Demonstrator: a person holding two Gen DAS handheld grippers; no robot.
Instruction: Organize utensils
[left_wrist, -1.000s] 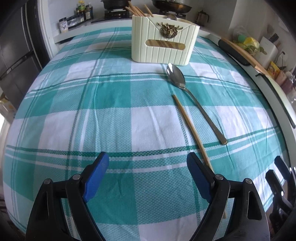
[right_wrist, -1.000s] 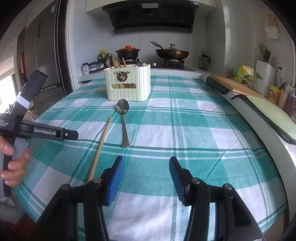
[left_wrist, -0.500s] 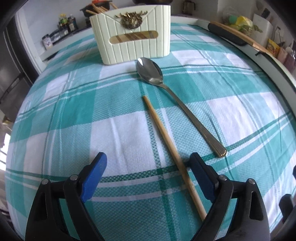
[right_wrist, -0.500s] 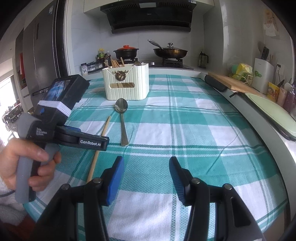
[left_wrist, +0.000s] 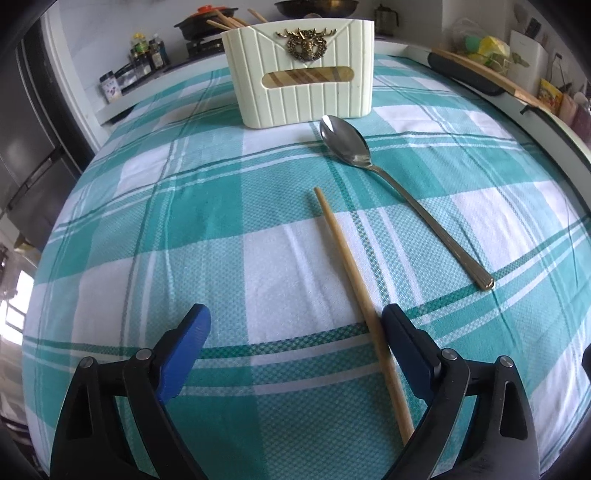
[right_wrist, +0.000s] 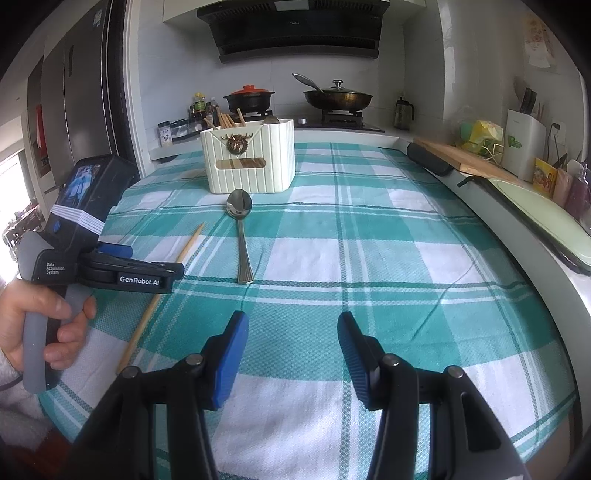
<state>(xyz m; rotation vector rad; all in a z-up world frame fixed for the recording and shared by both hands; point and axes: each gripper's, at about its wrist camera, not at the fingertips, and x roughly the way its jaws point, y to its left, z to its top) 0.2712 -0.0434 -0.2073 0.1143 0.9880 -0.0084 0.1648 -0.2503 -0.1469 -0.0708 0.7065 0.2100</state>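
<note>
left gripper (left_wrist: 295, 325): spread wide, low over chopstick (left_wrist: 354, 273), stick beside its 3 o'clock finger | right gripper (right_wrist: 291, 339): spread wide, holding nothing | spoon (left_wrist: 399, 195): flat on cloth (left_wrist: 184, 221), 1 o'clock of chopstick | holder (left_wrist: 299, 70): 12 o'clock

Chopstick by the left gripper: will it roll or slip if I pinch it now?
The chopstick looks thin, rigid and probably light, so it should lift without bending. Lying flat on the woven tablecloth, it probably won't roll far. It sits close to one pad of the open left gripper, off centre, so closing may nudge it sideways first.
</note>
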